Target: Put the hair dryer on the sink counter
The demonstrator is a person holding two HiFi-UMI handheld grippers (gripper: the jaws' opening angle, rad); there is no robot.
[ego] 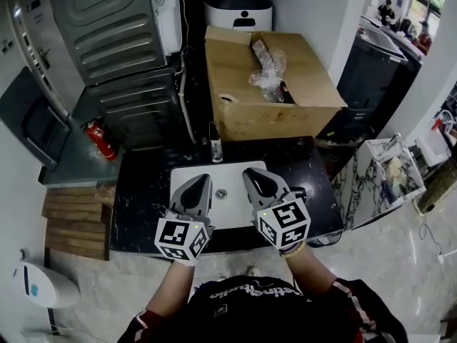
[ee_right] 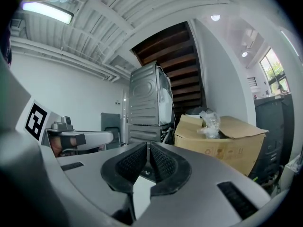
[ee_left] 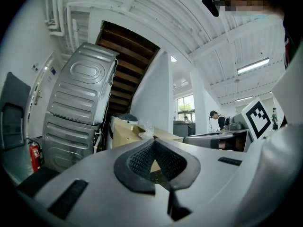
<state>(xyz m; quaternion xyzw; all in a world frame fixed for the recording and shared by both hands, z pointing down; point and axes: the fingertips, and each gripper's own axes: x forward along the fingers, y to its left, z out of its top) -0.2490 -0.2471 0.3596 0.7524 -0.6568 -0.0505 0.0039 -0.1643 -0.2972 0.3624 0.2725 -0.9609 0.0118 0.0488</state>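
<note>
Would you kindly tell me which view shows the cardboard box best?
The head view: the whole cardboard box shows from above, open. The right gripper view shows its side; the left gripper view only a corner.

- Left tongs (ego: 201,181): smooth grey shell, rounded and tapering to the tip.
- Right tongs (ego: 255,175): same grey shell, same shape.
- Pads (ee_left: 141,161): black, ribbed in a fine grid and rimmed in dark rubber. The right pair (ee_right: 129,163) is alike.
- Slots (ee_left: 69,198): narrow black rectangles set into the grey shell on both tongs.
- Left cube (ego: 182,239): white faces with black square markers.
- Right cube (ego: 284,224): same white faces and black markers.
- Shirt (ego: 246,309): black, with white lettering across the chest.
- Sleeves (ego: 348,296): black with red trim; the left cuff (ego: 142,321) shows a red edge.
</note>
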